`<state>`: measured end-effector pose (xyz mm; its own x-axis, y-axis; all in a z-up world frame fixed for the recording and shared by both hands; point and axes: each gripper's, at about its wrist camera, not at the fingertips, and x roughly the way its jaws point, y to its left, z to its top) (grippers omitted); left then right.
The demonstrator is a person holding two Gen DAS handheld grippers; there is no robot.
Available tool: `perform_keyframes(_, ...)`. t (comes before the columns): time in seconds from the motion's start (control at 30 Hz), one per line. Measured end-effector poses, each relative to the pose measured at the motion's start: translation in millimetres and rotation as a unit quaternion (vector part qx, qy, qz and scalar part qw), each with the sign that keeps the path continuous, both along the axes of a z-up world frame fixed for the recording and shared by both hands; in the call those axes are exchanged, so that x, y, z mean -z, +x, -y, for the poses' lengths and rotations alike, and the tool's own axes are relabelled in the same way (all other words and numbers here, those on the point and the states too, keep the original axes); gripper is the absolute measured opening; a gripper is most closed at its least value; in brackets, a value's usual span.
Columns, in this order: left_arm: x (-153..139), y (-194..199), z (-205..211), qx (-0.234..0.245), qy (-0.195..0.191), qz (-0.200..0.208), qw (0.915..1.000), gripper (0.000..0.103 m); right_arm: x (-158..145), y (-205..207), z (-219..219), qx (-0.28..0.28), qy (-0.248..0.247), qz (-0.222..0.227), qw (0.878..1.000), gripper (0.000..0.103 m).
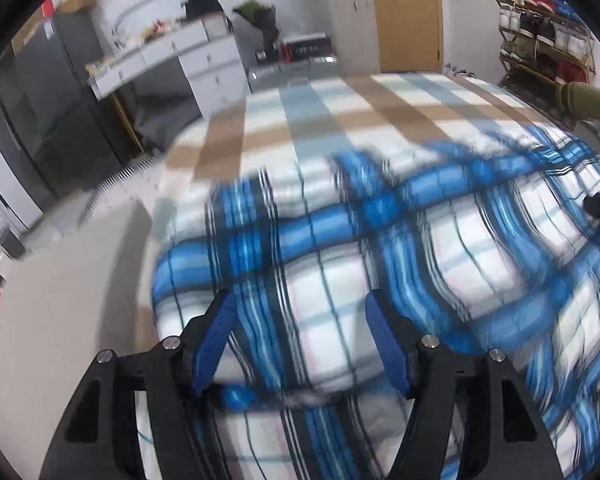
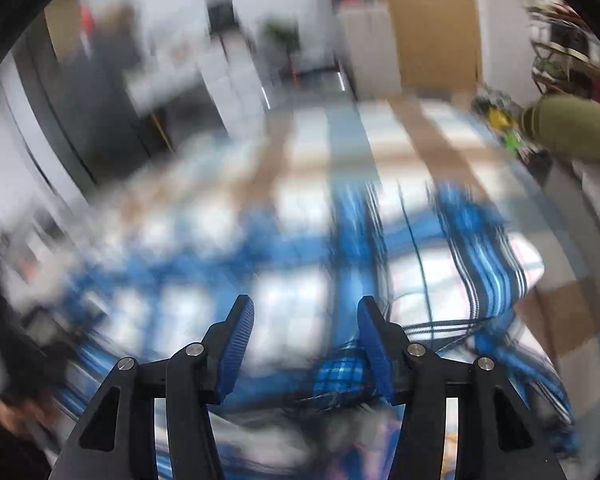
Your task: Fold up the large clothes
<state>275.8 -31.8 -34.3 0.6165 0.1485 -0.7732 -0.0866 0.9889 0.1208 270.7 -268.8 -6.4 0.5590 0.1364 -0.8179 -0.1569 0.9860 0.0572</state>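
Blue-and-white plaid cloth garment (image 1: pixel 380 240) lies spread and wrinkled on a bed with a checked cover of beige, pale blue and white (image 1: pixel 340 112). Left hand-held gripper (image 1: pixel 300 344) hangs over its near part, blue ribbed pads apart, with nothing pressed between them. Right hand-held gripper (image 2: pixel 306 344) is also over the garment, jaws parted and holding nothing; this view is strongly blurred. White drawer cabinet (image 1: pixel 204 60) stands beyond the bed.

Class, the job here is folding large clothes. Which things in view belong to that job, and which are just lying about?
Belong to the job:
blue plaid garment
left gripper
right gripper
checked bedcover underneath

Lying about:
shoe rack
white desk
wooden door
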Motion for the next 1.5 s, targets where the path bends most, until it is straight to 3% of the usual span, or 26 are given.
perform_keyframes(0.07,8.3,-8.3,-10.7,0.002,-0.022,-0.011,0.9997,0.063,13.1,0.1,14.4,0.013,-0.037,-0.019,0.999,0.052)
perform_keyframes(0.2,10.5,-8.6,-22.9,-0.002,-0.069,-0.010,0.9976,0.064,5.0,-4.6,45.5,0.047,0.040,-0.011,0.998,0.053)
perform_keyframes(0.3,9.1,8.4,-19.2,-0.007,-0.058,-0.020,0.9981,0.066,4.6,0.0,37.3,0.040,0.042,-0.004,0.998,0.054)
perform_keyframes(0.37,8.7,20.9,-16.0,-0.012,-0.049,-0.028,0.9984,0.068,18.2,14.3,22.8,0.038,0.013,-0.027,0.999,0.054)
perform_keyframes(0.47,6.4,36.0,-16.9,-0.018,-0.053,-0.036,0.9977,0.069,24.4,28.2,11.9,0.032,-0.033,-0.018,0.999,0.056)
perform_keyframes(0.73,6.9,79.2,-19.3,-0.025,-0.052,-0.027,0.9979,0.069,24.9,90.7,16.6,0.056,-0.028,-0.013,0.998,0.056)
perform_keyframes(0.93,4.1,85.2,-17.7,-0.039,-0.050,-0.017,0.9979,0.069,20.6,97.4,15.7,0.076,-0.031,-0.004,0.997,0.056)
perform_keyframes(1.0,-4.3,70.1,-18.5,-0.047,-0.057,-0.006,0.9972,0.069,16.6,89.3,22.3,0.082,-0.015,-0.001,0.997,0.055)
perform_keyframes(1.1,-25.3,25.6,-18.8,-0.039,-0.076,0.045,0.9953,0.069,0.3,65.3,34.3,0.085,0.012,0.015,0.996,0.057)
perform_keyframes(1.27,-58.8,-65.0,-26.2,-0.039,-0.102,0.094,0.9895,0.070,-44.6,4.9,51.1,0.080,0.052,0.076,0.993,0.064)
perform_keyframes(1.3,-63.3,-84.9,-28.8,-0.047,-0.104,0.103,0.9881,0.075,-53.9,-11.0,56.0,0.085,0.066,0.090,0.990,0.068)
perform_keyframes(1.33,-65.2,-98.2,-30.4,-0.052,-0.108,0.106,0.9871,0.081,-61.0,-26.9,61.0,0.085,0.084,0.103,0.987,0.074)
perform_keyframes(1.5,-53.1,-179.0,-38.1,-0.082,-0.165,0.095,0.9783,0.081,-67.2,-110.2,81.0,0.063,0.159,0.159,0.972,0.084)
